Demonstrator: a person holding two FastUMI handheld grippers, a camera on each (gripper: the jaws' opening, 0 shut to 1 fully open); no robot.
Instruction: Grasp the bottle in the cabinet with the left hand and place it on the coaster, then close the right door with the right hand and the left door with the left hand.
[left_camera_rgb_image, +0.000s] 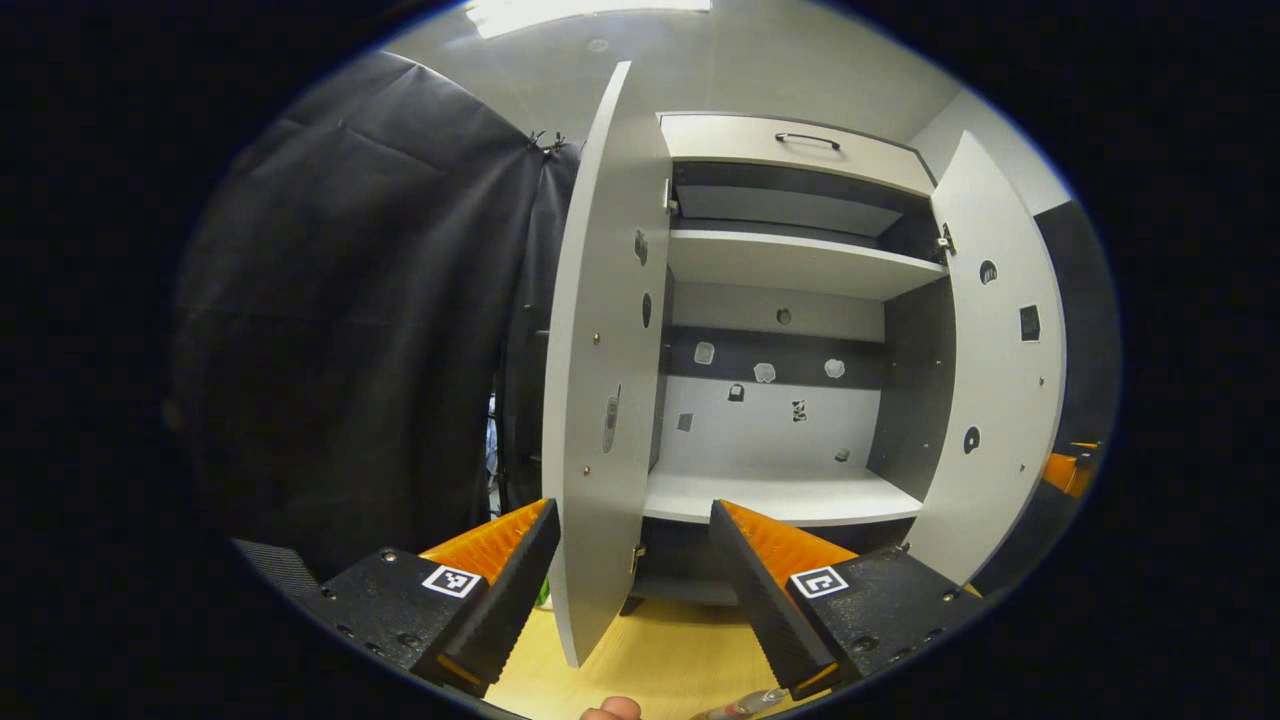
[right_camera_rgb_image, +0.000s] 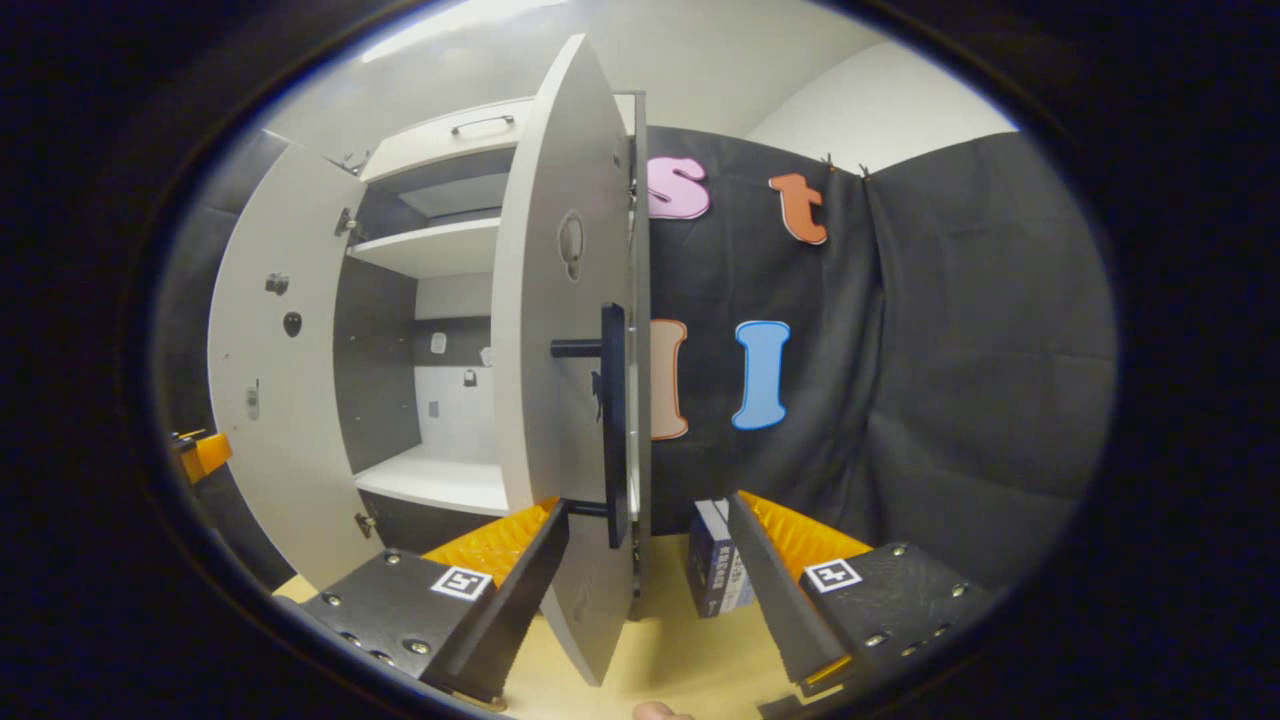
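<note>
The grey cabinet (left_camera_rgb_image: 790, 260) stands with both doors swung out. In the left gripper view my left gripper (left_camera_rgb_image: 632, 512) is open, and the left door (left_camera_rgb_image: 600, 400) points its edge into the gap between the fingers without touching them. The lower shelf (left_camera_rgb_image: 780, 495) shows bare board. A small clear object with a red part (left_camera_rgb_image: 745, 705) pokes in at the bottom edge, too cut off to identify. In the right gripper view my right gripper (right_camera_rgb_image: 648, 505) is open, straddling the edge of the right door (right_camera_rgb_image: 545, 350) just below its black handle (right_camera_rgb_image: 612, 420).
A dark blue box (right_camera_rgb_image: 718, 570) stands on the wooden tabletop (right_camera_rgb_image: 680, 650) right of the cabinet. A fingertip (left_camera_rgb_image: 610, 708) shows at the bottom rim. Black cloth walls hang on both sides. The left door (right_camera_rgb_image: 280, 400) and the other gripper (right_camera_rgb_image: 200, 455) show far left.
</note>
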